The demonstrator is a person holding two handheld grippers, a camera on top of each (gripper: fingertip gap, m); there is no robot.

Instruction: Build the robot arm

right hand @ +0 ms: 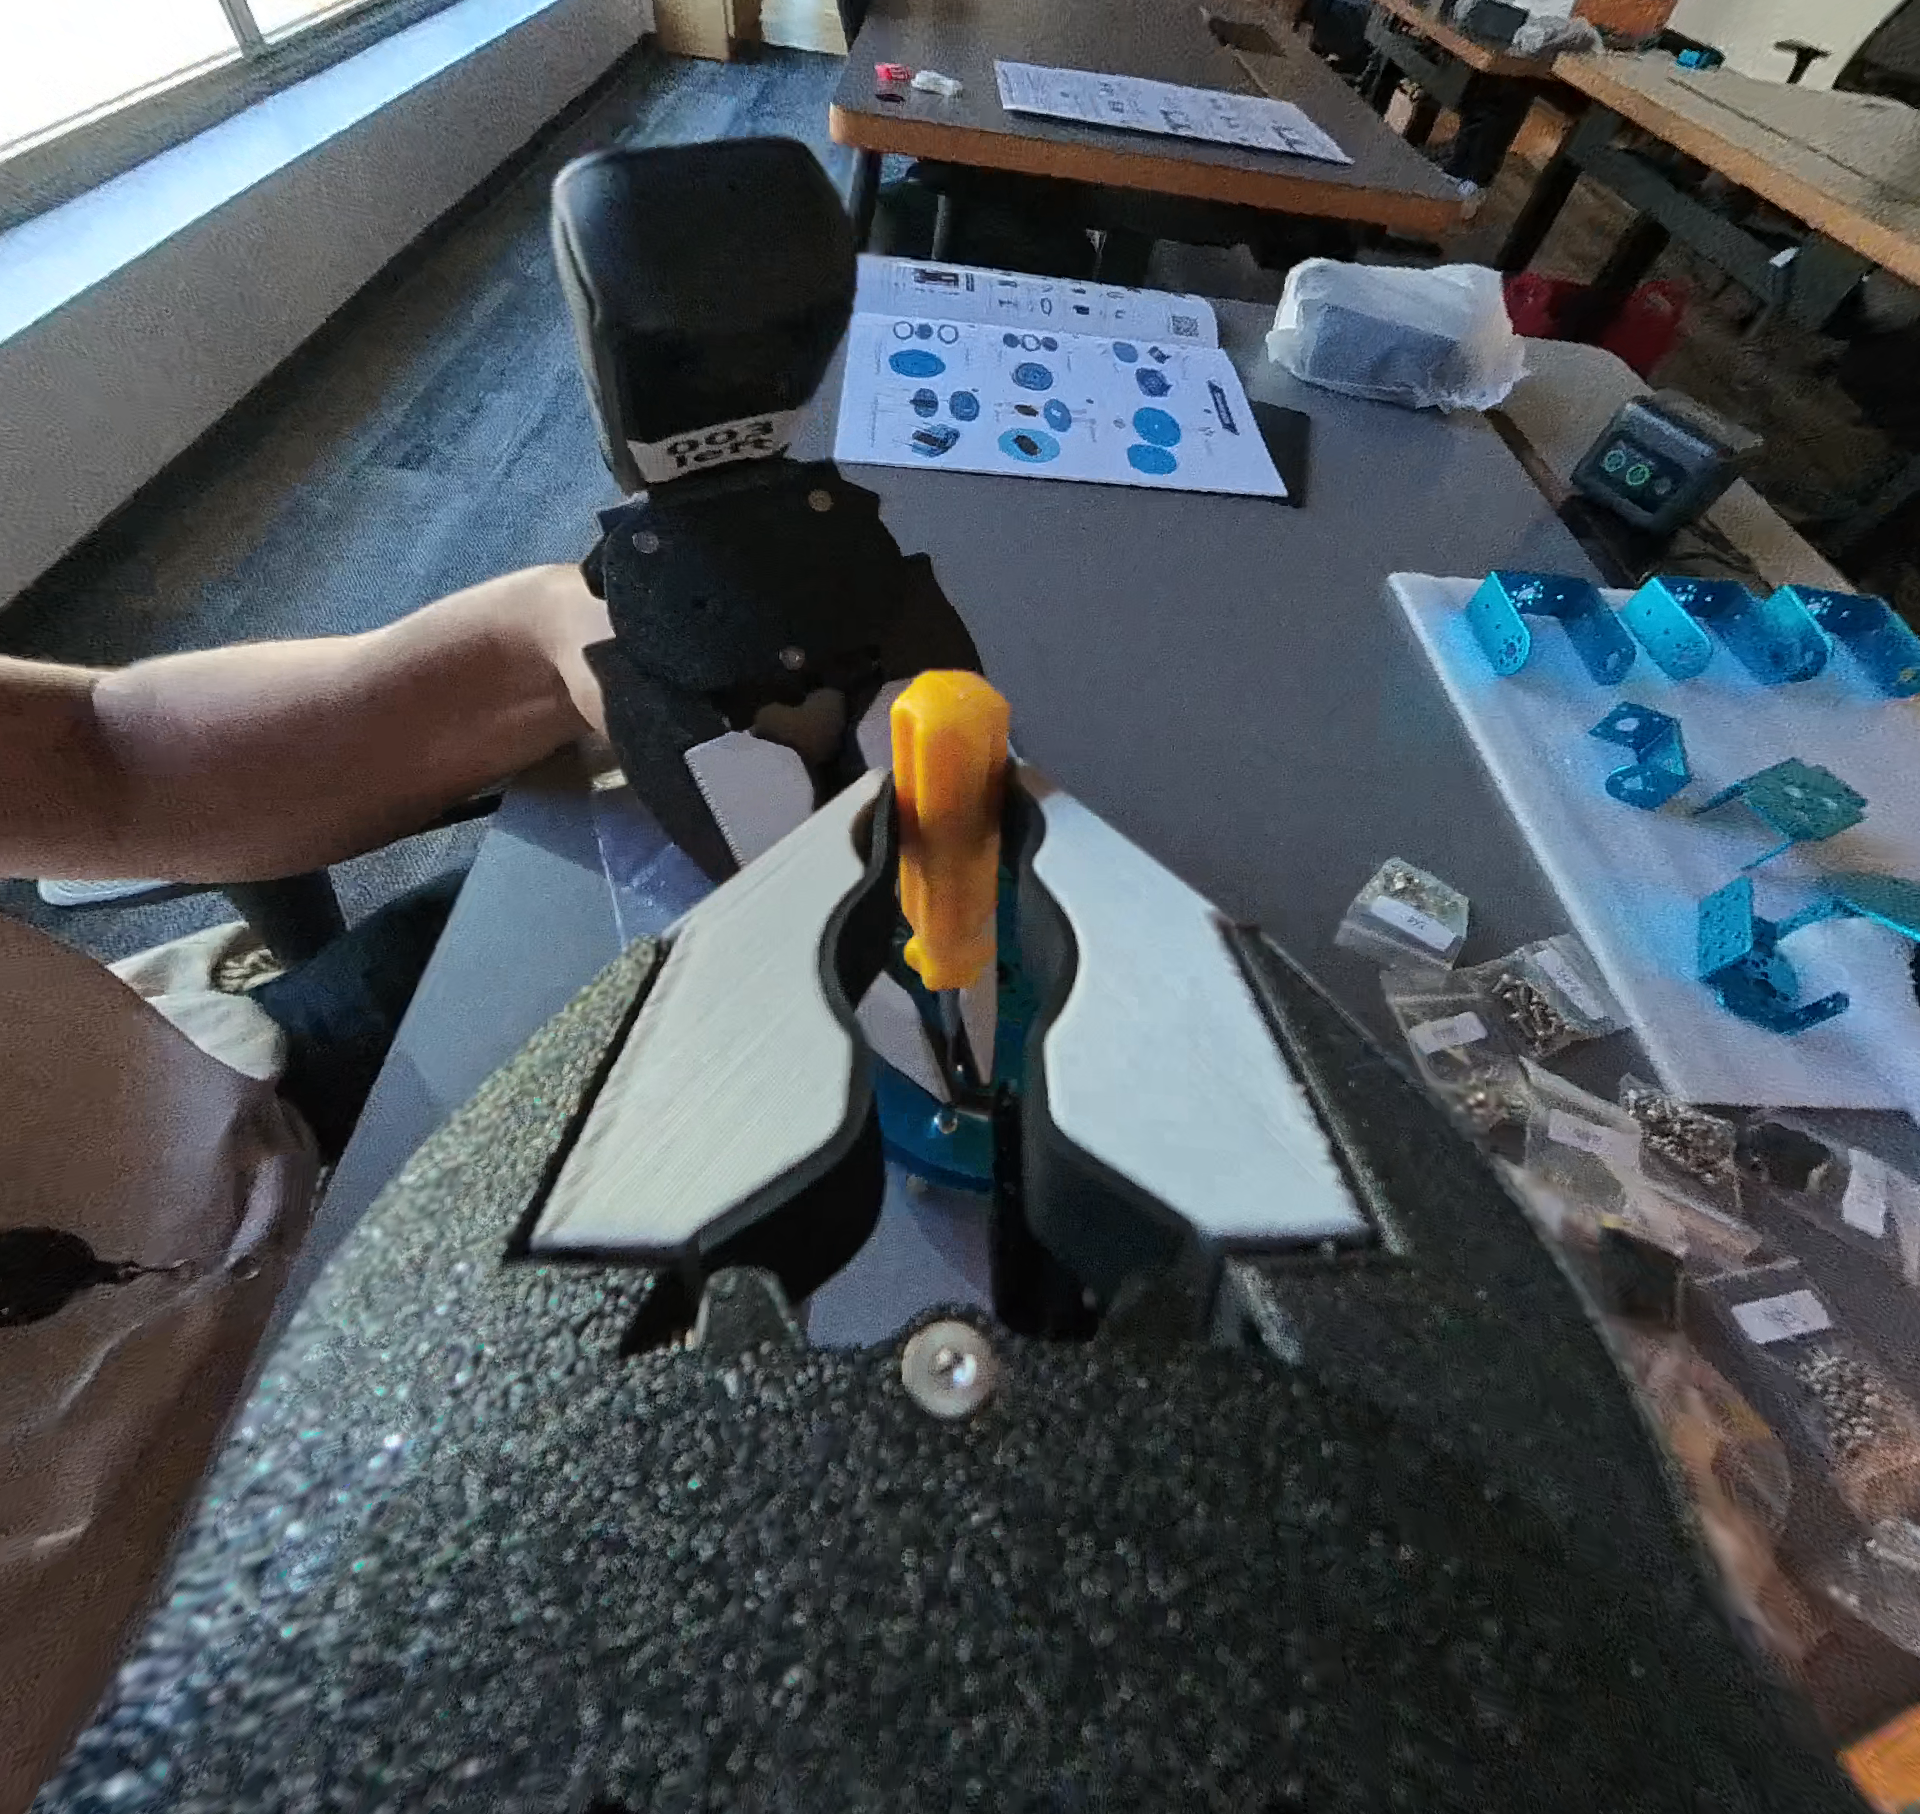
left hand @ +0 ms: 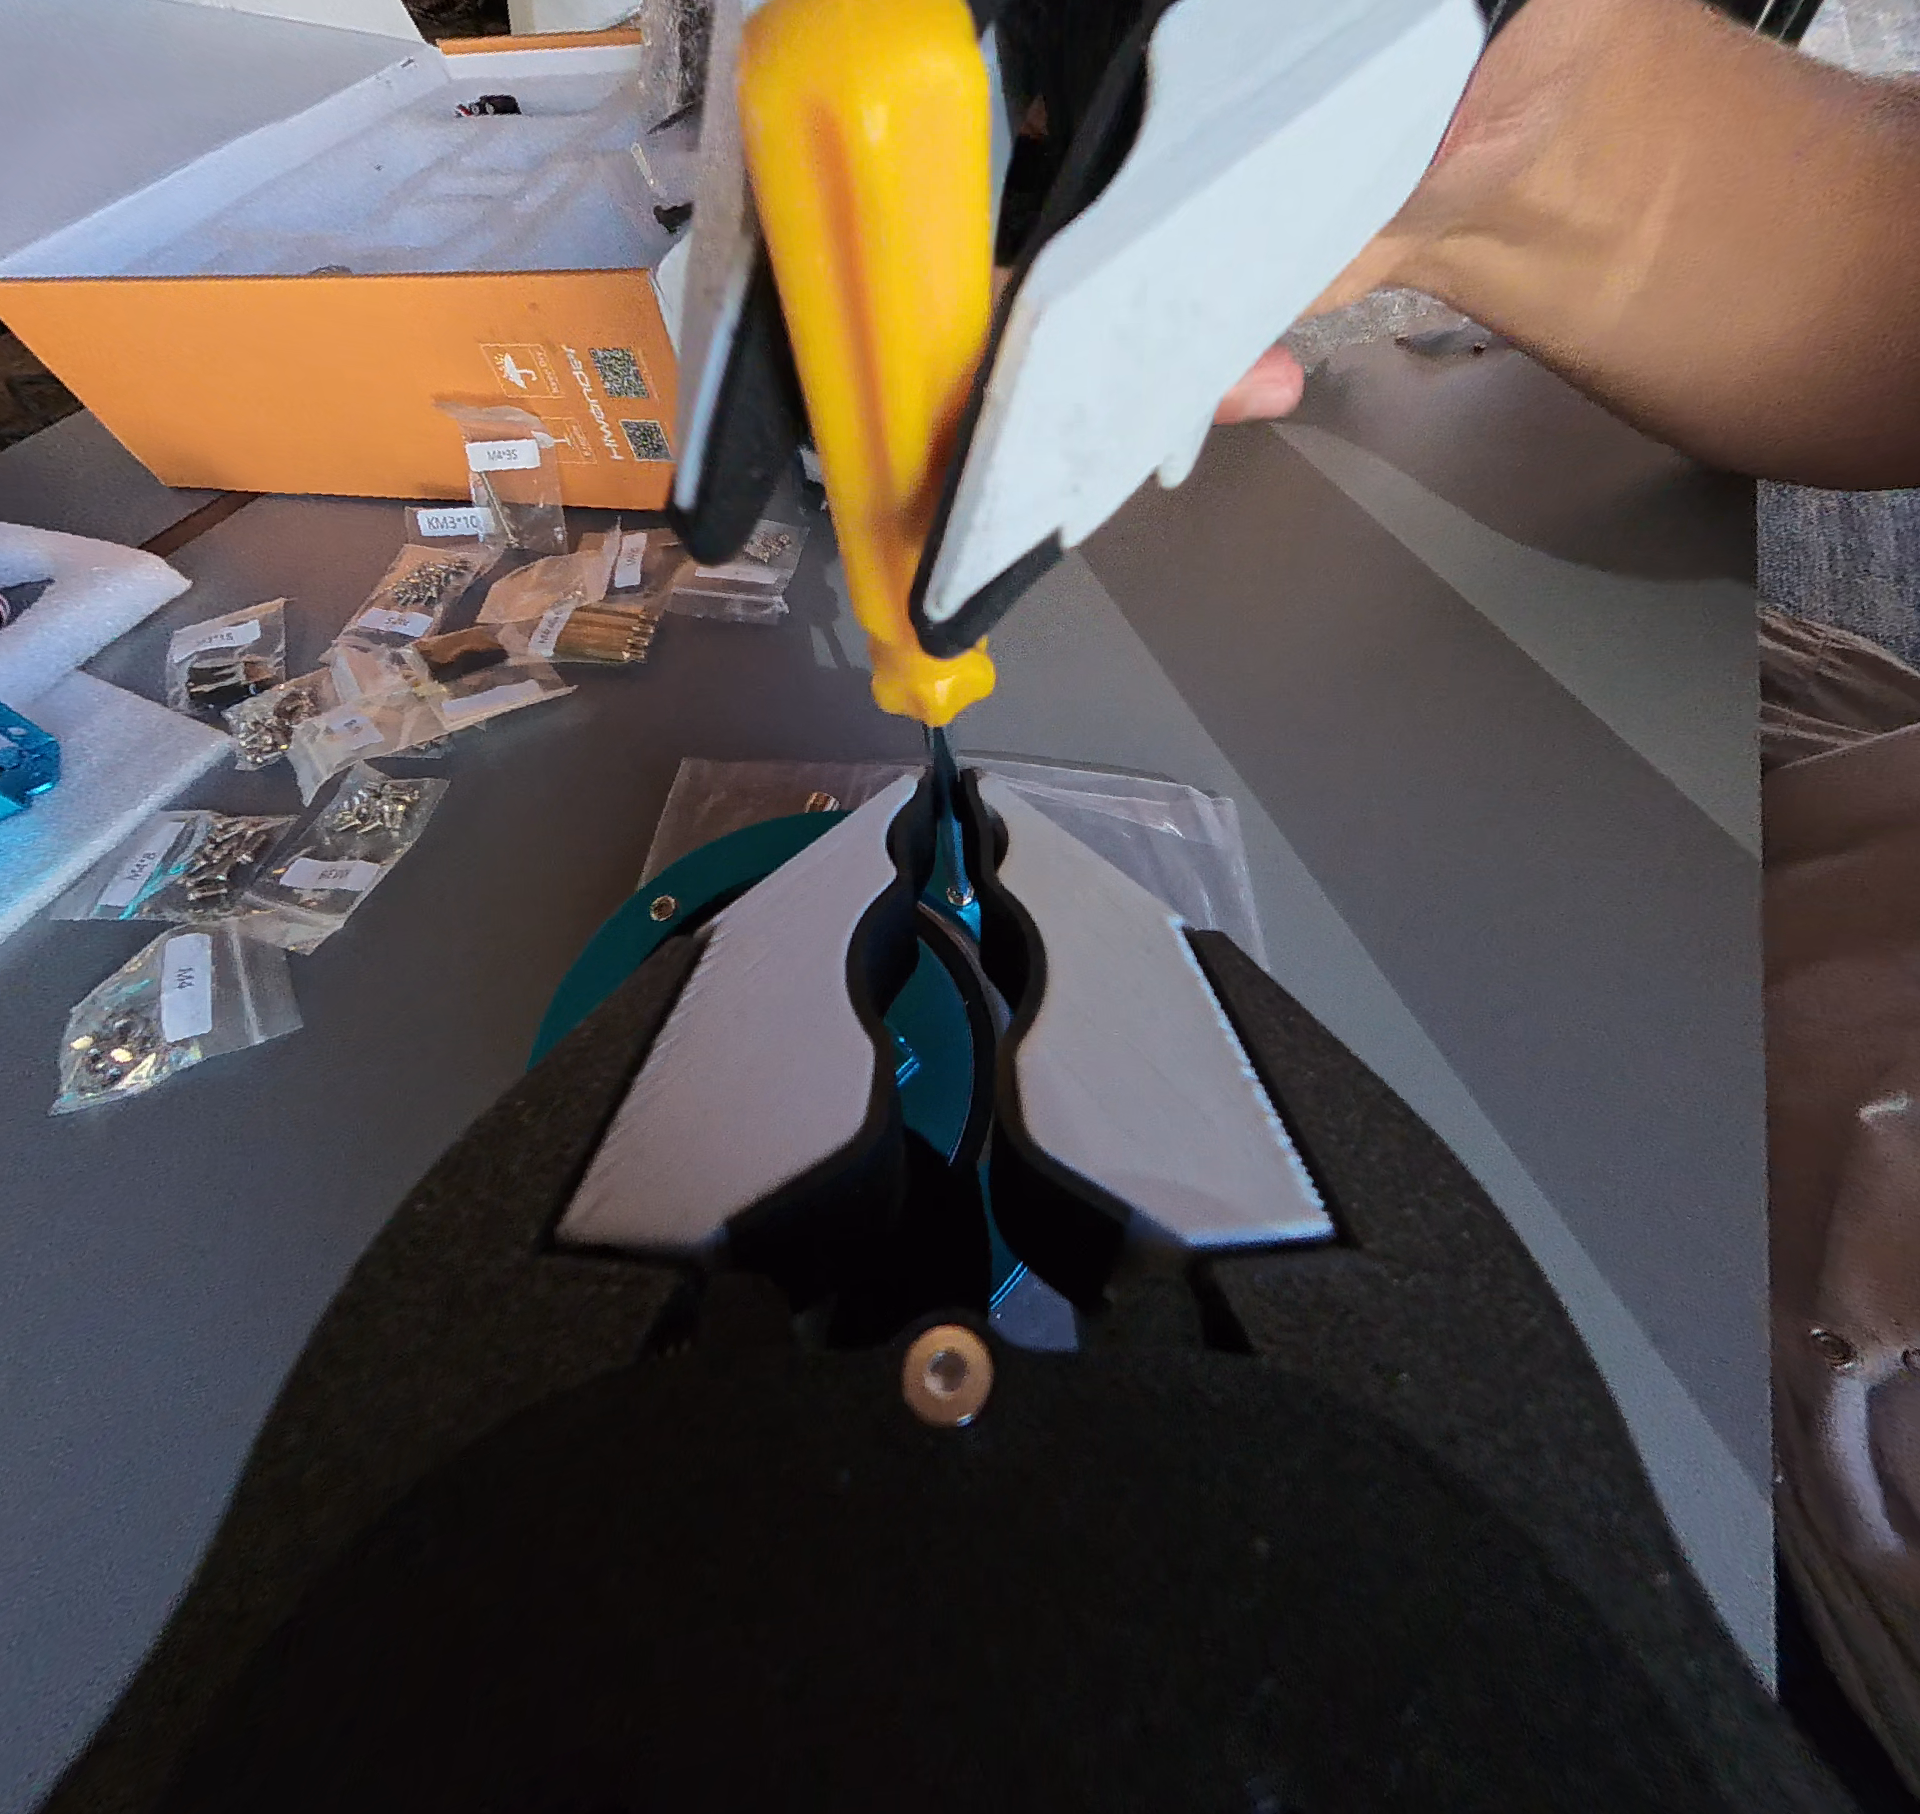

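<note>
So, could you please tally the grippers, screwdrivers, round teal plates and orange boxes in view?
Grippers: 2, the left gripper and the right gripper
Yellow-handled screwdriver: 1
Round teal plate: 1
Orange box: 1
Total: 5

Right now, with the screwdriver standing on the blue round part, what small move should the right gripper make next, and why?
Probably a small twist of the screwdriver about its own axis, kept upright. The right gripper is shut on its yellow handle, the tip sits at a screw on the blue disc, and the left gripper looks closed on that disc, steadying it.
</note>
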